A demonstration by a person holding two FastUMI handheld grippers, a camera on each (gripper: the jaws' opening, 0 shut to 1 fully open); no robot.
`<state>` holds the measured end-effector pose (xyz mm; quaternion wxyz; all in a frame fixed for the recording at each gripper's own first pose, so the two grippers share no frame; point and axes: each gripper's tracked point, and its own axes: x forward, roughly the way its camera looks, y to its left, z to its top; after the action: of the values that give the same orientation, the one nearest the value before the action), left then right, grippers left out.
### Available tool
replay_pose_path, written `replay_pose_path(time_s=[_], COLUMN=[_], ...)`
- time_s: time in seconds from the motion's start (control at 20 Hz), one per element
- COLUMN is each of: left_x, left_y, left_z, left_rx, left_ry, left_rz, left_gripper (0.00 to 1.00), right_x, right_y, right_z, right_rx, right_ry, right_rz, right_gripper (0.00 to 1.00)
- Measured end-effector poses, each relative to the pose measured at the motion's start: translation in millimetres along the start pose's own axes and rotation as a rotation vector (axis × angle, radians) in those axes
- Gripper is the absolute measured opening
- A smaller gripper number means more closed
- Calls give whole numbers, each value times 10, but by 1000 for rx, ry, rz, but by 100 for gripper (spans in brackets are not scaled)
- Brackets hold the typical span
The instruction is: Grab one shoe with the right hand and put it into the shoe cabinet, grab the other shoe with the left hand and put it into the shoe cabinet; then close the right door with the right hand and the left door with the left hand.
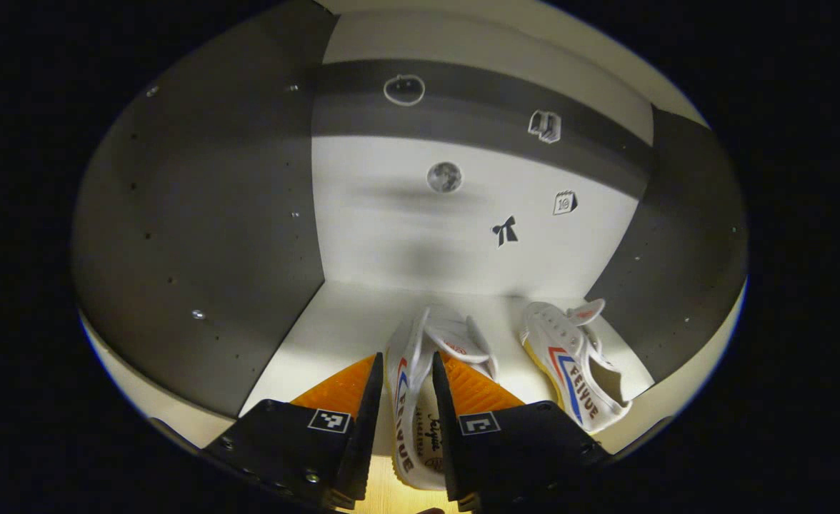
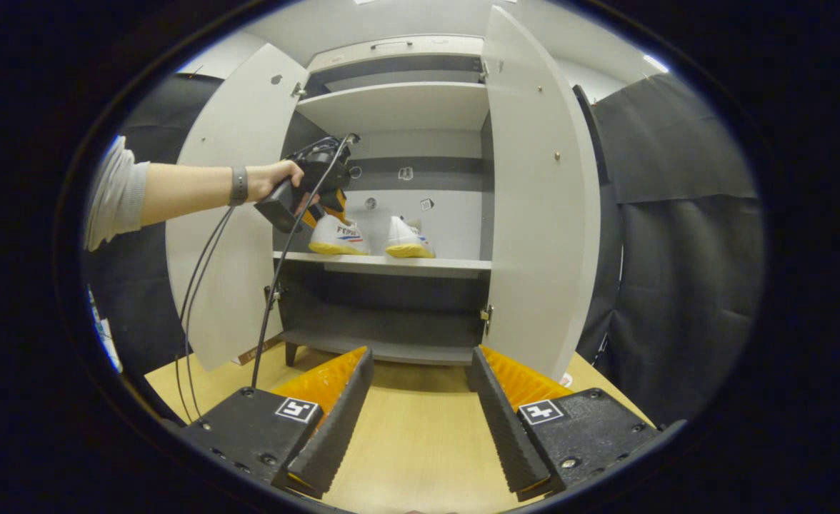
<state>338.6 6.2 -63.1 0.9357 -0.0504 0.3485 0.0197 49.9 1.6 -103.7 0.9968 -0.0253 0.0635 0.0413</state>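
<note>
In the left gripper view, my left gripper (image 1: 406, 360) reaches into the cabinet, shut on a white shoe (image 1: 420, 428) with red and blue stripes. The shoe's toe points at the back wall and it lies low on the pale shelf (image 1: 334, 328). The second white shoe (image 1: 577, 371) stands to its right on the same shelf. From the right gripper view, both shoes (image 2: 338, 235) (image 2: 407, 239) sit side by side on the middle shelf (image 2: 391, 264), with a hand holding the left gripper (image 2: 331, 210) at the left one. My right gripper (image 2: 420, 357) hangs open over the wooden table (image 2: 420, 442), holding nothing.
The cabinet's left door (image 2: 227, 214) and right door (image 2: 541, 200) both stand wide open. Cables (image 2: 206, 271) droop from the left gripper down to the table. Stickers dot the cabinet's back wall (image 1: 463, 207). Black cloth (image 2: 677, 250) hangs to the right.
</note>
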Motion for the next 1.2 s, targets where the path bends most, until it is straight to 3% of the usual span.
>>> replay_pose_path(time_s=[0.15, 0.35, 0.4, 0.45, 0.55, 0.6, 0.65, 0.8, 1.05, 1.15, 1.2], left_x=[-544, -1422, -1617, -1820, -2131, -2268, -2362, -2651, -2751, -2757, -2762], left_y=[-159, -238, -225, -181, -99, -79, -57, 39, 30, 41, 68], left_z=[256, 329, 281, 226, 12, -148, -354, -1021, -2273, -2593, -2725], left_rx=[-7, 71, 98, 126, 173, 183, 186, 151, 88, 77, 66], left_ry=[-147, -368, -409, -452, -528, -563, -585, -595, -522, -496, -483], left_rz=[-89, -147, -147, -134, -95, -77, -64, -27, -41, -46, -37], left_gripper=[40, 40, 56, 40, 40, 56, 45, 47, 47, 59, 71], right_x=[-17, -72, -94, -113, -180, -212, -243, -318, -469, -544, -574], right_y=[63, 129, 146, 170, 186, 196, 212, 276, 364, 347, 301], right_z=[6, 38, 41, 55, 79, 81, 83, 70, 46, 42, 11], right_rx=[11, 13, 9, 2, -9, -11, -9, 2, -7, 5, 14], right_ry=[-2, -8, -7, -9, -17, -21, -23, -20, -24, -35, -33], right_rz=[14, 32, 38, 40, 42, 41, 41, 51, 66, 56, 41], right_gripper=[88, 89, 87, 89, 89, 88, 88, 87, 87, 88, 89])
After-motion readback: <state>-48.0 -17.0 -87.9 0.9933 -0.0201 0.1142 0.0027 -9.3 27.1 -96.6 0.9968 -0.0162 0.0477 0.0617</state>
